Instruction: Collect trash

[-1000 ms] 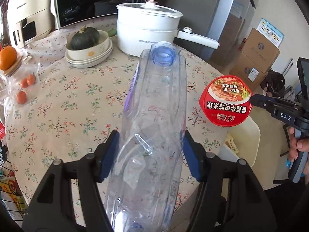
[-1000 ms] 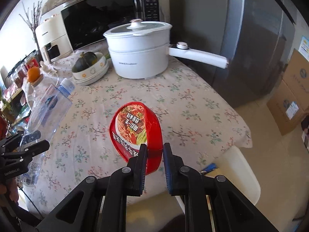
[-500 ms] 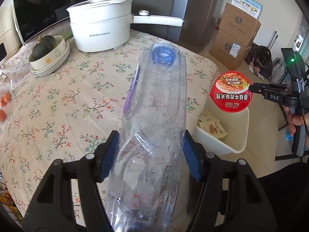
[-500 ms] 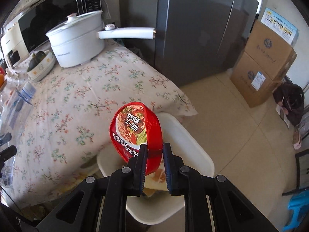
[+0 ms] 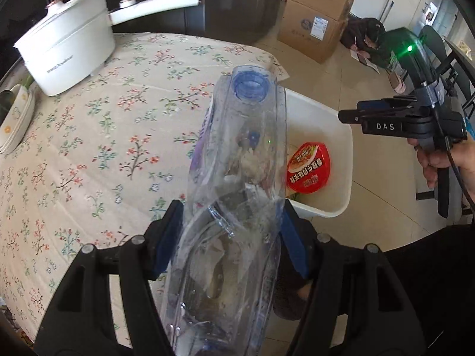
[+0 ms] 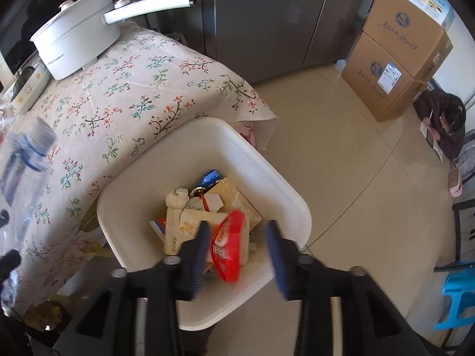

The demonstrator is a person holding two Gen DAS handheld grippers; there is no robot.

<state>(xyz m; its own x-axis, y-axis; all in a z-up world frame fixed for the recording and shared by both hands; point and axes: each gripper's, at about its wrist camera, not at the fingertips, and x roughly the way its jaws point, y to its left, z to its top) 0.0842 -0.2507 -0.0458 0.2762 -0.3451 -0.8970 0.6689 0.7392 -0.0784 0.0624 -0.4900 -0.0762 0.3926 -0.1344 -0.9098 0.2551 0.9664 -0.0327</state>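
A crushed clear plastic bottle with a blue neck sticks out forward from my left gripper, whose blue pads press on its sides. It hangs over the table edge beside the white trash bin. My right gripper is above the bin with its jaws opening. The red instant-noodle cup is loose between the pads, touching neither, and drops onto the cartons and wrappers inside. The left wrist view shows the cup inside the bin, below the right gripper. The bottle appears blurred at the left.
A table with a floral cloth carries a white long-handled pot and stacked bowls. A grey fridge stands behind it. Cardboard boxes, a person sitting on the floor and a blue stool lie to the right.
Both grippers swung from over the table to the bin on the floor. The right jaws have parted and let go of the red cup, which now lies in the bin. The left still holds the bottle.
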